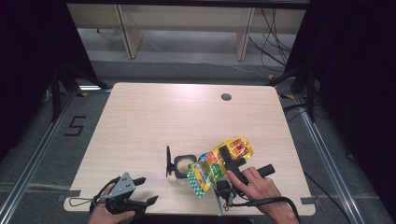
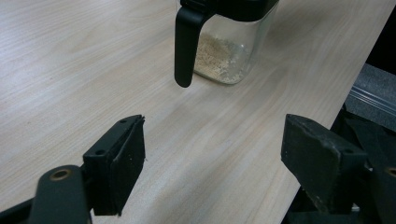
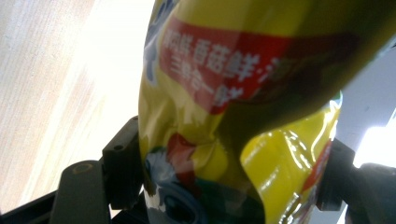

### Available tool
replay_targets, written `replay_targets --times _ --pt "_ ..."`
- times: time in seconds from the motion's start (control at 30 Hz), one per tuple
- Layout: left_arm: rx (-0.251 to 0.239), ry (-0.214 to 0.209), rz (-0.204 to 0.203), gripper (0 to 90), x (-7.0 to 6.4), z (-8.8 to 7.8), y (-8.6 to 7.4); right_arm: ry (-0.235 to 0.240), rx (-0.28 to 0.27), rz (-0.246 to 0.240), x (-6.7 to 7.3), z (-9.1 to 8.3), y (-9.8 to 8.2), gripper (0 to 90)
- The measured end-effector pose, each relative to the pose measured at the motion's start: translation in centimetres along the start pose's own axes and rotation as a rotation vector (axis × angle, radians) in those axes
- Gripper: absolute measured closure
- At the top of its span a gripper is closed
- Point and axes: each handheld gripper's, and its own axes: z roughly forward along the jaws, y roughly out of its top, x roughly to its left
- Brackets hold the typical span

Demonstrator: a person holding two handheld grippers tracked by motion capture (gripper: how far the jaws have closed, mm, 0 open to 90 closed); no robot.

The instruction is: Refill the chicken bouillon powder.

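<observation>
Pouch tilted over jar

The right gripper [image 1: 227, 157] clamps the pouch [image 1: 219, 164] wide-jawed above the table's [image 1: 154, 116] near edge; its long axis runs diagonally, its near-left end lowered at the jar [image 1: 183, 166].

Premises: a laboratory-type recording bay, not a home. A pale wood-grain desk [image 1: 154, 121] stands on grey floor, flanked by black curtains [image 1: 28, 60] and metal floor rails [image 1: 327, 158]. A taped numeral "5" [image 1: 74, 126] marks the floor. Loose cables [image 1: 273, 35] trail behind, near a plain wooden bench frame [image 1: 187, 21].
</observation>
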Motion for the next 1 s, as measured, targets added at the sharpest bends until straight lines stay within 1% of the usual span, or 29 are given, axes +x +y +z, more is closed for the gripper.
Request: replay_targets --times 0.03,0.07,0.1,0.13,0.2,0.23,0.27,0.3,0.33,0.37,0.43,0.47,0.57,0.6,0.63,0.67,0.7,0.73,0.87,0.9,0.93,1.0 --pt "0.006 0.004 -0.024 21.6 -0.15 -0.01 -0.04 0.006 0.000 0.027 0.32 0.07 -0.07 30.3" --pt "0.006 0.004 -0.024 21.6 -0.15 -0.01 -0.04 0.006 0.000 0.027 0.32 0.07 -0.07 30.3" --pt "-0.001 -0.003 -0.004 21.6 -0.05 -0.02 0.02 0.004 -0.004 0.008 0.31 0.15 -0.09 30.4" --pt "-0.001 -0.003 -0.004 21.6 -0.05 -0.02 0.02 0.004 -0.003 0.008 0.31 0.15 -0.08 30.4" --pt "-0.005 -0.002 -0.027 21.6 -0.14 0.04 -0.04 0.004 -0.003 0.009 0.29 0.15 -0.07 30.5" --pt "-0.004 0.000 -0.001 21.6 0.01 0.01 -0.02 0.000 -0.013 -0.025 0.03 0.19 -0.04 30.5" --pt "-0.004 0.000 -0.001 21.6 0.01 0.01 -0.02 0.000 -0.013 -0.025 0.03 0.19 -0.04 30.5" --pt "0.003 -0.004 0.001 21.6 0.01 -0.07 0.02 0.000 -0.010 -0.014 0.13 0.17 -0.06 30.5" --pt "0.009 0.000 0.008 21.6 0.05 -0.09 0.03 -0.002 -0.012 -0.019 0.09 0.17 -0.06 30.5" --pt "0.005 0.003 0.007 21.6 0.03 -0.06 0.01 0.001 -0.006 0.007 0.26 0.13 -0.10 30.5" --pt "0.001 0.001 -0.001 21.6 -0.02 -0.05 0.01 0.001 -0.009 0.000 0.22 0.12 -0.13 30.5" --pt "0.001 -0.002 0.000 21.6 0.00 -0.06 0.02 -0.006 -0.014 -0.020 0.03 0.14 -0.09 30.5" --pt "-0.004 0.000 -0.003 21.6 -0.01 0.03 -0.02 -0.009 -0.015 -0.029 -0.09 0.11 -0.18 30.5" --pt "-0.002 -0.001 -0.002 21.6 -0.02 0.03 -0.02 -0.009 -0.015 -0.029 -0.09 0.11 -0.18 30.5" --pt "-0.004 -0.002 -0.006 21.6 -0.03 0.02 -0.01 -0.002 -0.004 -0.008 0.10 0.07 -0.23 30.5" --pt "-0.004 -0.002 -0.006 21.6 -0.03 0.02 -0.01 -0.002 -0.004 -0.008 0.10 0.07 -0.23 30.5" --pt "-0.008 -0.003 -0.006 21.6 -0.04 0.03 -0.01 -0.004 -0.008 -0.019 0.02 0.08 -0.23 30.5" --pt "0.001 0.000 -0.002 21.6 -0.02 -0.04 0.00 -0.004 -0.008 -0.019 0.02 0.08 -0.23 30.5" --pt "-0.003 0.000 -0.002 21.6 -0.01 0.02 -0.02 -0.006 -0.009 -0.020 -0.03 0.05 -0.22 30.5" --pt "-0.004 0.000 -0.001 21.6 0.00 0.03 -0.02 -0.004 -0.008 -0.007 0.01 0.04 -0.26 30.5" --pt "-0.012 -0.002 -0.033 21.6 -0.16 0.09 -0.09 -0.003 -0.005 -0.005 0.02 0.01 -0.27 30.5" --pt "-0.011 -0.003 -0.026 21.6 -0.13 0.06 -0.08 -0.004 -0.003 -0.002 0.03 -0.01 -0.27 30.5"
